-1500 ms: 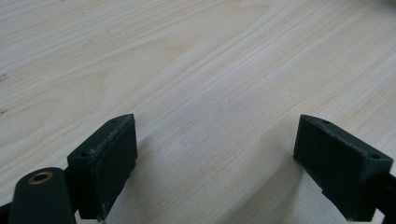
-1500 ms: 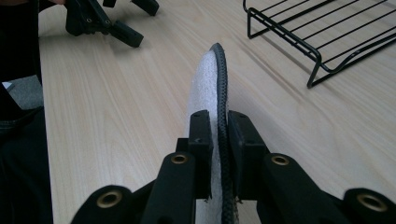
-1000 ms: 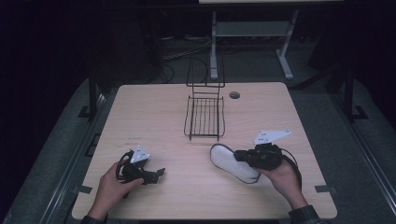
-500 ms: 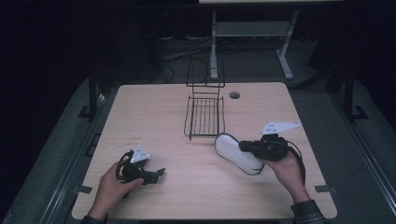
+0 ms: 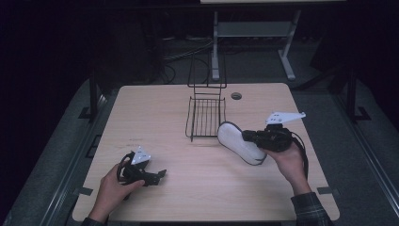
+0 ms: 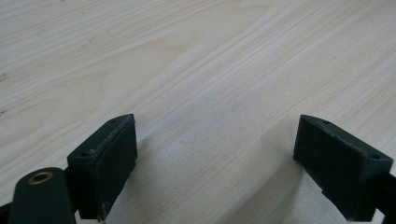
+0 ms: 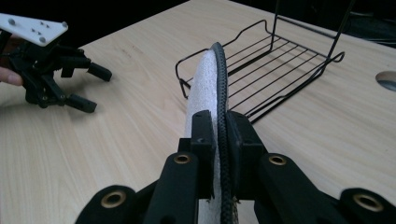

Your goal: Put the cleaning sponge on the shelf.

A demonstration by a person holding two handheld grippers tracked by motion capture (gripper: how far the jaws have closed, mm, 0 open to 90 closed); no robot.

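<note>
Raised flat fuzzy white insole (image 5: 237,141), black-edged

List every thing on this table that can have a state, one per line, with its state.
left gripper: open, nothing between its jaws, low over the table.
right gripper: shut on the slipper's edge.
slipper: held tilted on edge, sole side showing in the high view, beside the rack.
wire rack: upright on the table, nothing in it.
</note>
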